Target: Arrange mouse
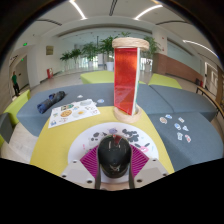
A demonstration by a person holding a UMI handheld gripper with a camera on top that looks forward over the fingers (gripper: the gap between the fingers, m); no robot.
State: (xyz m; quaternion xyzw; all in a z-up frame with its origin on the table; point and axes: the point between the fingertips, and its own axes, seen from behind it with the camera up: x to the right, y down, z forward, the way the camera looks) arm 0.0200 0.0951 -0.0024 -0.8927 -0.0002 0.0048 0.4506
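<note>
A black computer mouse (113,155) sits between my gripper's (114,163) two fingers. The magenta pads (90,161) press against both of its sides, so the gripper is shut on it. The mouse is over a round white surface with black splotches (100,136), which lies on a yellow table (55,140). I cannot tell whether the mouse touches that surface or hangs just above it. The rear of the mouse is hidden by the gripper body.
A sheet with printed pictures (72,112) and a dark blue object (50,102) lie beyond on the left. Small cards (176,127) are scattered on the grey-blue top at right. A red and white column (126,65) stands straight ahead. A person (15,83) stands far left.
</note>
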